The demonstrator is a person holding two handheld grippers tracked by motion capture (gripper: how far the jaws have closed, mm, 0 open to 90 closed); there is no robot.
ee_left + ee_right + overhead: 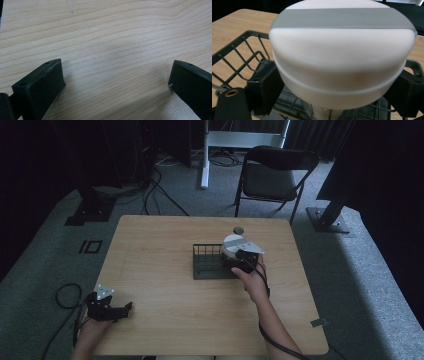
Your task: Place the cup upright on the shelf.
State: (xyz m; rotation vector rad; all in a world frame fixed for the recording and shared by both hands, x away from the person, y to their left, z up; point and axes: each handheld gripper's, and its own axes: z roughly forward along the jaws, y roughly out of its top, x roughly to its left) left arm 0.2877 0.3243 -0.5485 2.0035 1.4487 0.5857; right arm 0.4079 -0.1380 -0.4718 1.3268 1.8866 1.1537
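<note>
A white round container (232,245) with a grey band across its top sits at the right end of a dark wire rack (207,263) near the table's middle. My right gripper (240,259) reaches it from the near side. In the right gripper view the container (342,50) looms close, and the right gripper (337,87) is shut on its lower rim, one jaw on each side, above the rack (244,52). My left gripper (124,310) rests near the table's front left corner. It stands open over bare wood (116,80).
A small dark round piece (238,230) lies on the table (150,270) just behind the rack. A black folding chair (275,175) stands beyond the far edge. Cables run over the grey floor at the left.
</note>
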